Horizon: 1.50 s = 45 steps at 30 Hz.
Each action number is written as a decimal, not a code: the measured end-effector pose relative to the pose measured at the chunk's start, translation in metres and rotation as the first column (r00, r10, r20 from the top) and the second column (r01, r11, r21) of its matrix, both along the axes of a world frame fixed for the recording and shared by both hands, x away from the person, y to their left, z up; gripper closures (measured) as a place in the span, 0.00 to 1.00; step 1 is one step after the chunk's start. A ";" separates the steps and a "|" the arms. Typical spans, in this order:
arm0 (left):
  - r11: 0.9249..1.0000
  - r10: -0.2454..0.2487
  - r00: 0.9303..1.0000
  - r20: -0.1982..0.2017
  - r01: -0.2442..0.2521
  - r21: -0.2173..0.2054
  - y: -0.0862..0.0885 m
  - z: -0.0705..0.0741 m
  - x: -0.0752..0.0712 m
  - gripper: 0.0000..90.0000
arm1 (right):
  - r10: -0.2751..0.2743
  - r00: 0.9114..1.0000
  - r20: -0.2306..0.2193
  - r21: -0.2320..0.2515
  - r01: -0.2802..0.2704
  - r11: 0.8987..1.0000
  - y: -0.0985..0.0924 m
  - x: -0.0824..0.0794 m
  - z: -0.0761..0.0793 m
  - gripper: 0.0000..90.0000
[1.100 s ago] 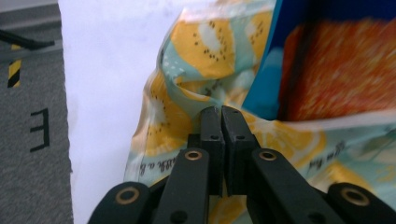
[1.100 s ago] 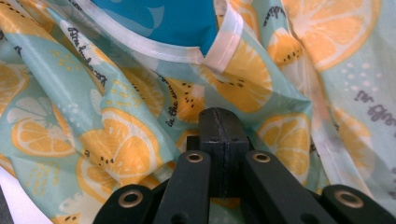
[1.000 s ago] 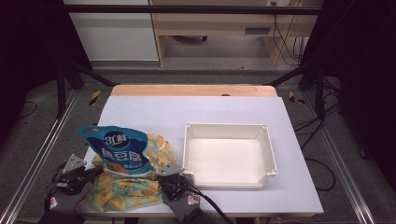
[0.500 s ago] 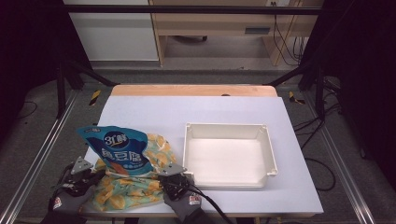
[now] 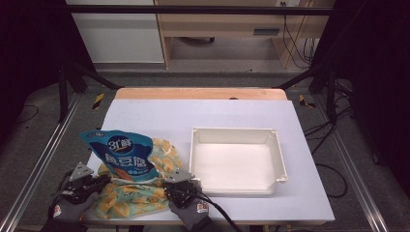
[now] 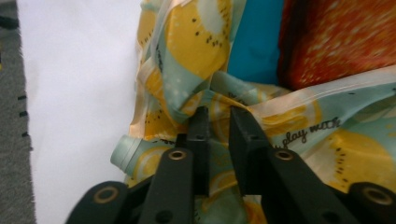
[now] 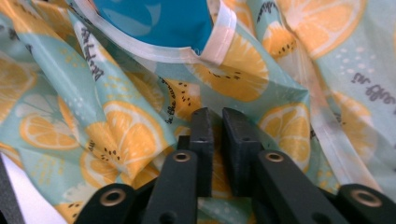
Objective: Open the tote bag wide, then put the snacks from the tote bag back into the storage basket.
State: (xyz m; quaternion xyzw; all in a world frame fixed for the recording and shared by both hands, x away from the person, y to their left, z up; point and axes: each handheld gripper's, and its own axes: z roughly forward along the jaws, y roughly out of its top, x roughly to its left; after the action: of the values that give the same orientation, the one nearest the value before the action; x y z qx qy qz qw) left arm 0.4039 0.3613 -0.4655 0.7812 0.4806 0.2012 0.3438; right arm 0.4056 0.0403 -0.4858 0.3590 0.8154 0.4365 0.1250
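High view: left claw point(image 5: 96, 182) and right claw point(image 5: 170, 189), jaws just easing apart, a narrow gap over the fruit-print bag point(image 5: 130, 203) folds

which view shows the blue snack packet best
The high view: the blue packet shows nearly whole there, printed face up, sticking out of the fruit-print bag. The left gripper view gives a blue strip beside a red patch; the right gripper view gives one blue corner behind the bag's hem.

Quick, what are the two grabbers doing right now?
Left gripper: just eased open a little, fruit-print bag between its jaws.
Right gripper: the same, jaws slightly apart over the bag.
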 end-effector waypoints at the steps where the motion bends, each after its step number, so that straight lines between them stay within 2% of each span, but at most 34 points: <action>1: 1.000 0.002 1.000 0.008 -0.002 -0.007 0.001 0.002 -0.001 0.83 | 0.001 1.000 0.001 0.007 -0.001 1.000 -0.001 0.000 0.001 0.87; 2: 1.000 0.005 1.000 0.019 -0.005 -0.021 0.002 0.005 -0.003 0.80 | 0.005 1.000 0.010 0.030 -0.005 1.000 -0.004 -0.002 0.006 0.84; 5: 0.999 0.010 0.999 0.040 -0.009 -0.032 0.003 0.008 -0.006 0.78 | 0.013 1.000 0.021 0.045 -0.014 0.999 -0.006 -0.003 0.010 0.81; 6: 0.999 0.019 0.998 0.060 -0.016 -0.039 0.004 0.012 -0.008 0.74 | 0.014 0.999 0.034 0.061 -0.016 0.998 -0.009 -0.004 0.016 0.79; 8: 0.999 0.025 0.997 0.068 -0.022 -0.048 0.004 0.014 -0.009 0.72 | 0.016 0.999 0.043 0.067 -0.019 0.998 -0.010 -0.004 0.018 0.78; 11: 0.996 0.039 0.994 0.101 -0.030 -0.084 0.008 0.022 -0.014 0.70 | 0.012 0.998 0.066 0.086 -0.018 0.996 -0.015 -0.006 0.028 0.74; 14: 0.995 0.043 0.991 0.128 -0.030 -0.100 0.008 0.030 -0.018 0.68 | 0.016 0.996 0.091 0.115 -0.026 0.993 -0.019 -0.007 0.035 0.71; 18: 0.992 0.046 0.983 0.179 -0.023 -0.126 0.009 0.045 -0.024 0.65 | 0.018 0.992 0.122 0.131 -0.034 0.991 -0.025 -0.007 0.046 0.67; 19: 0.992 0.046 0.983 0.179 -0.023 -0.126 0.009 0.045 -0.024 0.64 | 0.012 0.991 0.133 0.146 -0.031 0.989 -0.028 -0.007 0.049 0.65; 21: 0.989 0.041 0.975 0.220 -0.009 -0.145 0.010 0.056 -0.029 0.62 | 0.001 0.989 0.146 0.169 -0.026 0.985 -0.032 -0.007 0.055 0.64; 22: 0.989 0.041 0.975 0.220 -0.009 -0.145 0.010 0.056 -0.029 0.61 | -0.001 0.988 0.152 0.174 -0.026 0.984 -0.034 -0.007 0.058 0.62; 27: 0.986 0.035 0.962 0.273 0.011 -0.165 0.009 0.072 -0.036 0.55 | 0.002 0.985 0.171 0.183 -0.034 0.983 -0.042 -0.008 0.072 0.57; 30: 0.986 0.028 0.960 0.278 0.020 -0.168 0.007 0.076 -0.037 0.50 | 0.002 0.984 0.176 0.188 -0.036 0.982 -0.045 -0.007 0.078 0.56; 35: 0.984 0.017 0.954 0.299 0.038 -0.177 0.001 0.087 -0.038 0.42 | -0.006 0.984 0.179 0.203 -0.031 0.979 -0.051 -0.005 0.090 0.53; 39: 0.983 0.014 0.946 0.324 0.046 -0.176 -0.002 0.097 -0.037 0.40 | -0.014 0.980 0.200 0.222 -0.031 0.975 -0.057 -0.004 0.103 0.52; 45: 0.981 0.028 0.940 0.341 0.039 -0.189 0.000 0.105 -0.034 0.39 | -0.019 0.978 0.209 0.237 -0.032 0.971 -0.059 -0.003 0.116 0.52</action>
State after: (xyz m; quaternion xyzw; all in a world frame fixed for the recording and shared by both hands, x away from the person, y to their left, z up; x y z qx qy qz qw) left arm 0.3698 0.3611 -0.3607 0.6988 0.4286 0.2852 0.4966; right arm 0.4026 -0.0183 -0.3702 0.3208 0.7404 0.5673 0.1645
